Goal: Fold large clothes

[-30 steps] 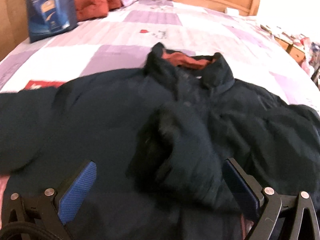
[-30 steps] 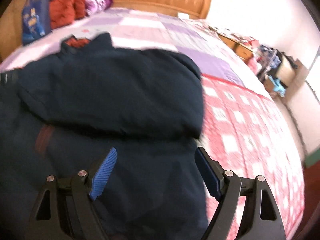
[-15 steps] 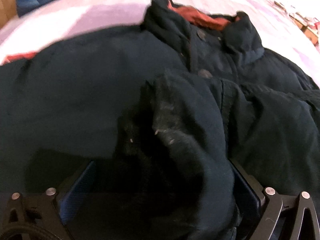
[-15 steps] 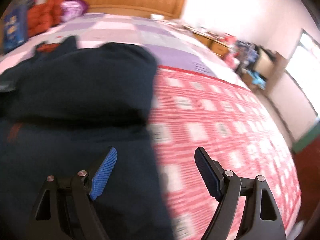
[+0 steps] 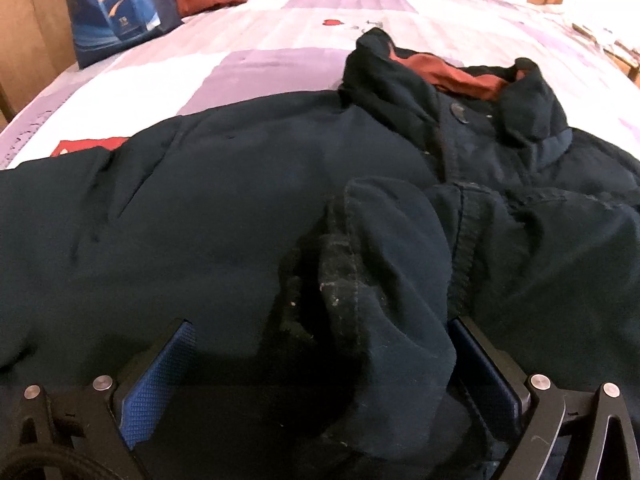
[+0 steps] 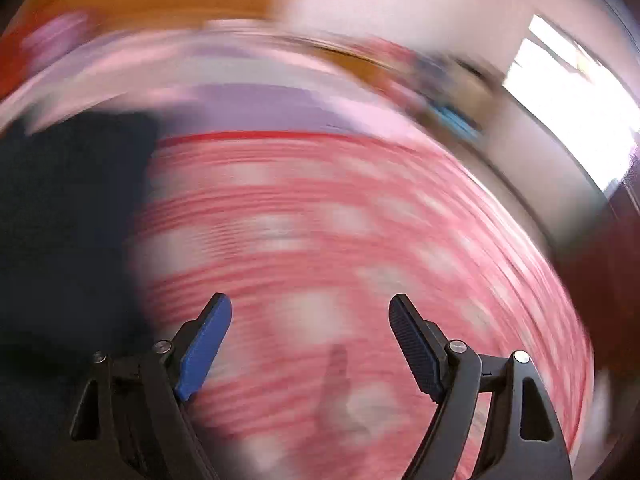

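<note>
On the bed, the dark jacket (image 5: 248, 216) lies spread, collar toward the headboard — its folded-over sleeve cuff (image 5: 384, 280) sits between my left gripper's (image 5: 320, 368) wide jaws, unpinched. My right gripper (image 6: 310, 332) hangs wide and empty over the pink quilt (image 6: 360, 232), jacket to its left.

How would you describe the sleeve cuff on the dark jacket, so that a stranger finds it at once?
On the bed, a dark navy jacket lies spread, its collar lined in rust red. Below the collar, one sleeve is folded across the chest. The sleeve cuff is its open end, the only edge flecked with pale lint.
</note>
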`<act>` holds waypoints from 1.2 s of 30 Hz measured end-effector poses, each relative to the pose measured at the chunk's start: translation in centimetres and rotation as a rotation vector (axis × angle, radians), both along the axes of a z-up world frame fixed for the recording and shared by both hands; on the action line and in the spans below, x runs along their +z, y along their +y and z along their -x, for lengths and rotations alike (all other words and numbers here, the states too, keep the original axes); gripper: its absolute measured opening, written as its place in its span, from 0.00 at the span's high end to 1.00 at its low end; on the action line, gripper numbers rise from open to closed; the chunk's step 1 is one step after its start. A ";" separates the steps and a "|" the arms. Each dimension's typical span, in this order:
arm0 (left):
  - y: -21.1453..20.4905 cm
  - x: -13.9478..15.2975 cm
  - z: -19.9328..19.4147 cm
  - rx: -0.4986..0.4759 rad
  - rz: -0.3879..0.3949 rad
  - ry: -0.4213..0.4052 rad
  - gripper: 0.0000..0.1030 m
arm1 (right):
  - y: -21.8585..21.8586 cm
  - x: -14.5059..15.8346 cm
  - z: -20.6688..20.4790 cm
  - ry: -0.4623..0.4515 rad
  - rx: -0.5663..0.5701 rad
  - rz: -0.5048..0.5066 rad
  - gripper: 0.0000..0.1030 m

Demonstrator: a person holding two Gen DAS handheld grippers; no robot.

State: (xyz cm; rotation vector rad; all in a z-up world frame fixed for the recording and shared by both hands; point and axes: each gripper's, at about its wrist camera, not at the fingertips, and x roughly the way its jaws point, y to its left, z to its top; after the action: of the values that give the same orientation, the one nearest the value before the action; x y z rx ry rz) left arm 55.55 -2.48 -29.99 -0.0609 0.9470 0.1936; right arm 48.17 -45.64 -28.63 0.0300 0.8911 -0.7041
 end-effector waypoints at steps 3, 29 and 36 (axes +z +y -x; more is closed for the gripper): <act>0.1 -0.4 -0.1 -0.002 0.017 -0.001 0.00 | -7.1 -0.1 2.6 -0.084 -0.172 -0.243 0.21; 1.7 -1.2 0.1 0.054 -0.055 -0.078 0.00 | 5.1 0.6 2.5 -0.078 0.322 -0.179 0.02; 1.0 -1.4 0.3 0.048 -0.089 -0.099 0.00 | 15.6 5.4 0.7 -0.175 0.657 -0.053 0.02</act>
State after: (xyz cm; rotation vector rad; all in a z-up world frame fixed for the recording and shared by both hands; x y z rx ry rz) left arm 55.25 -1.45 -31.34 -0.0111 0.8378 0.2743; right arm 47.48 -30.04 -23.24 -0.1466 0.6914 -0.0622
